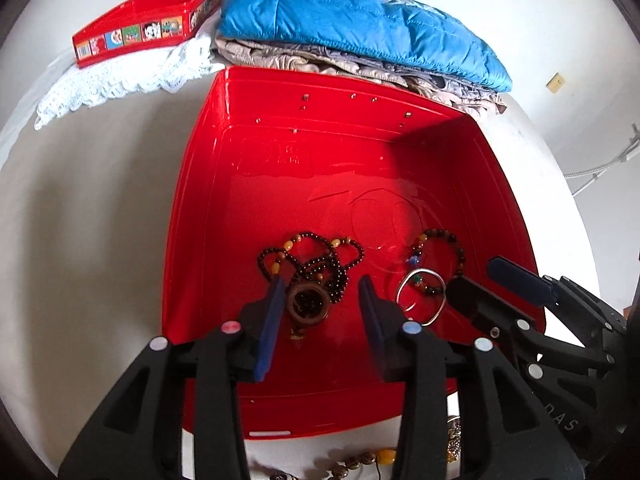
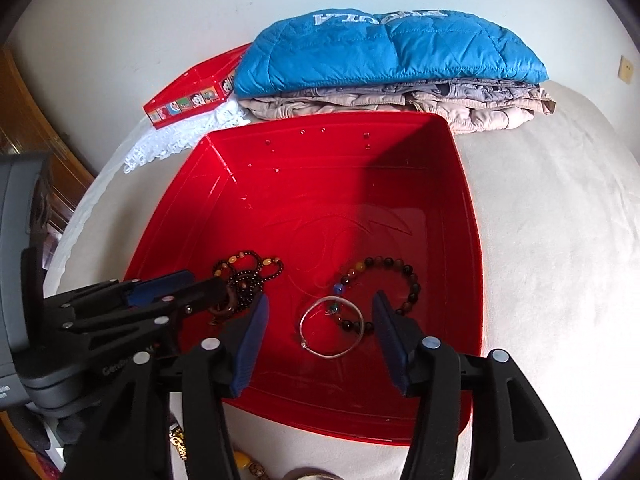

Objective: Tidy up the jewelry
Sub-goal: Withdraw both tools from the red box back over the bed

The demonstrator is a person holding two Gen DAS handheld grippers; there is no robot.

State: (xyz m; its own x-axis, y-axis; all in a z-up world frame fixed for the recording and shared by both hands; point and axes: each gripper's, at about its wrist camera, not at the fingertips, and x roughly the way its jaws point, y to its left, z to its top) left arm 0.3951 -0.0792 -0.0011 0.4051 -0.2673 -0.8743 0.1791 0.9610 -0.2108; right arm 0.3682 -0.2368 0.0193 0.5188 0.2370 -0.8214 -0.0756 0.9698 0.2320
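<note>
Left to right: the left tongs [image 1: 320, 292] stood apart over the red tray [image 1: 200, 208], gripping nothing; a dark beaded necklace [image 1: 316, 260] with a wooden ring pendant [image 1: 309, 303] lay heaped between and just ahead of their fingers, the pendant beside the left finger. The right tongs [image 2: 318, 306] were likewise apart and empty, with a silver bangle [image 2: 332, 328] lying between their fingers and a multicoloured bead bracelet [image 2: 384, 292] just ahead, overlapping the bangle.

Count inside the tray: one necklace, one bangle, one bracelet. More beads [image 1: 362, 460] lay behind the left tongs, outside the tray's near rim; their number could not be told. Well ahead of both tongs lay one red tin [image 1: 148, 24] on white lace [image 1: 120, 80] and one pile of folded clothes [image 2: 392, 72].

Risks, as judged: closing on the bangle could snag the overlapping bracelet and drag it along; the thin, smooth bangle could slip from the pads; the necklace's tangled loops could catch and lift unevenly.
</note>
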